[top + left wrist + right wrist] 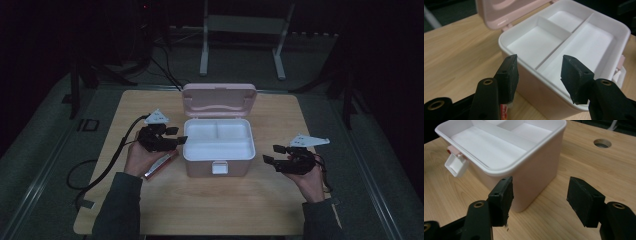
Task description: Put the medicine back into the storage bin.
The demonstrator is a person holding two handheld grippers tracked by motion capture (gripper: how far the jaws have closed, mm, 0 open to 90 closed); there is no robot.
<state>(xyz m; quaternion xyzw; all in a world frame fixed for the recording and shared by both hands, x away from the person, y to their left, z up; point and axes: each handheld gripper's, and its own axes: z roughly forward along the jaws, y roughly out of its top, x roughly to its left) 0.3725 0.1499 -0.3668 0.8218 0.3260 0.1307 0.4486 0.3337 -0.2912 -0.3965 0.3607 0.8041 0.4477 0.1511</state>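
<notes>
A pink box (200, 168) stands open at the middle of the table, its lid (219, 98) tipped back. Inside sits a white tray (576, 47) split into three empty compartments. My left gripper (178, 135) is open at the box's left side, its jaws just short of the rim (539, 60). To the right of the box my right gripper (273, 154) is also open, facing the box's front right corner (540, 182) with nothing between its jaws. A white latch (455, 165) hangs on the box's front.
A flat pink and red packet (160, 165) lies on the wooden table (200, 210) under the left hand. The table has a round hole (602, 143) beyond the box. A white frame (242, 30) stands on the floor behind.
</notes>
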